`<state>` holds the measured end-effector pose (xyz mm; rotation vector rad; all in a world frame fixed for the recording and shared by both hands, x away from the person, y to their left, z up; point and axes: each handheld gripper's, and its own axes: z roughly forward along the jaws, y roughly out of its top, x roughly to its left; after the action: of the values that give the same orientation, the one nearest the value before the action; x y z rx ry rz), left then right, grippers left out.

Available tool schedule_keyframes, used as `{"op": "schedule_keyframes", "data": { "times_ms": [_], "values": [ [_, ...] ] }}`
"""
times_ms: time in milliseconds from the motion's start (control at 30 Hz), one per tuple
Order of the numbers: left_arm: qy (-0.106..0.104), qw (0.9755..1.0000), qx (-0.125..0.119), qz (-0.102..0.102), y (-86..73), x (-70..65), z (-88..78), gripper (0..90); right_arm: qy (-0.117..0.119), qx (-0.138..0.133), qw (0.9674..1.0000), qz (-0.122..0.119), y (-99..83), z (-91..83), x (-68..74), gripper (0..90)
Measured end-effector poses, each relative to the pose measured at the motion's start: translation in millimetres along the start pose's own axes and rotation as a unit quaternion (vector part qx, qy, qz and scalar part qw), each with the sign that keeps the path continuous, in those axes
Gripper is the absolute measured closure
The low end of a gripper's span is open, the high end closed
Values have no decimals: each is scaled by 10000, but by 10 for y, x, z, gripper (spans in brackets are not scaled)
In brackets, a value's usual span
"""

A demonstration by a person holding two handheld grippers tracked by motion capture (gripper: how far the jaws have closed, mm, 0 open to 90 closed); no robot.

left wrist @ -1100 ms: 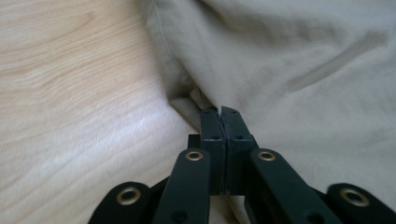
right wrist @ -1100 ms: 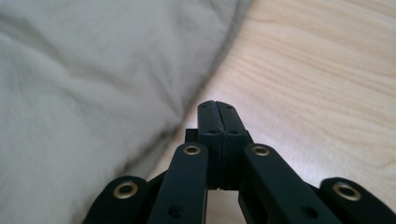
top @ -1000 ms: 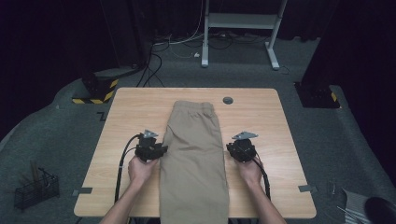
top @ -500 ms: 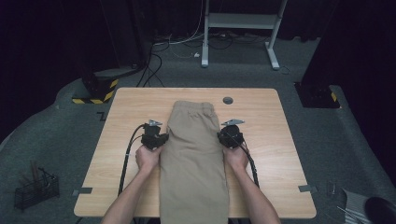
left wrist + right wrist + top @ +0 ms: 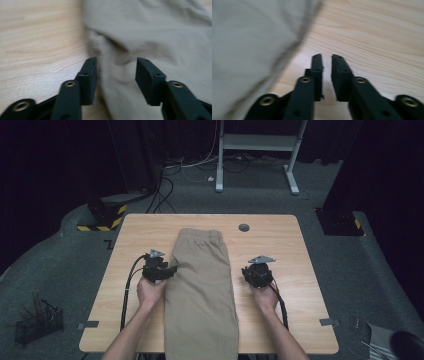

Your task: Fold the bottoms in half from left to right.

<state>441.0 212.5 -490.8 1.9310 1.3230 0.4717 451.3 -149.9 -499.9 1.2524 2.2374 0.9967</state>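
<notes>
where khaki trousers (image 5: 202,285) lie on wooden table (image 5: 280,245) | grey carpet (image 5: 360,270) | both hand-held grippers released

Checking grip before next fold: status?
Left gripper open, astride folded khaki trousers' edge. Right gripper slightly open, empty, over bare wooden table. Nothing obstructing.

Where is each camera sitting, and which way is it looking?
High view: above the person's side, looking forward and down on the wooden table and khaki trousers; both forearms, left gripper, right gripper show.
Left gripper view: rides that gripper, looking along its open jaws at the trousers' edge.
Right gripper view: rides that gripper, jaws narrowly apart over bare wood, trousers beside.
All three share trousers and table.
</notes>
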Motion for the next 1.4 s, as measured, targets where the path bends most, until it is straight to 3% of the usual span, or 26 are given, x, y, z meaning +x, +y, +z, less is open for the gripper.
{"op": "schedule_keyframes", "data": {
  "times_ms": [100,233,467,667,800,900,967,1400],
  "values": [
    [-141,9995,-65,277,-55,-156,-107,439,273,-153,9991,-288,13,-83,220,658],
    [-375,9980,43,513,-190,-301,-198,411,591,-202,9966,-544,-5,-112,475,587],
    [-675,9960,121,567,-449,-442,-366,389,972,-140,9919,-806,-145,-123,770,522],
    [-735,9952,186,616,-686,-608,-427,383,1109,-213,9888,-977,-287,-235,939,490],
    [-629,9955,302,645,-735,-638,-391,387,964,-12,9875,-1247,-390,-215,1040,483],
    [-623,9956,371,601,-728,-641,-337,390,867,101,9874,-1320,-445,-173,1034,481],
    [-572,9955,377,648,-711,-654,-315,393,925,68,9889,-1158,-462,-165,999,480],
    [-481,9941,472,847,-547,-690,-139,396,781,23,9929,-898,-461,-141,894,474]
  ]
}}
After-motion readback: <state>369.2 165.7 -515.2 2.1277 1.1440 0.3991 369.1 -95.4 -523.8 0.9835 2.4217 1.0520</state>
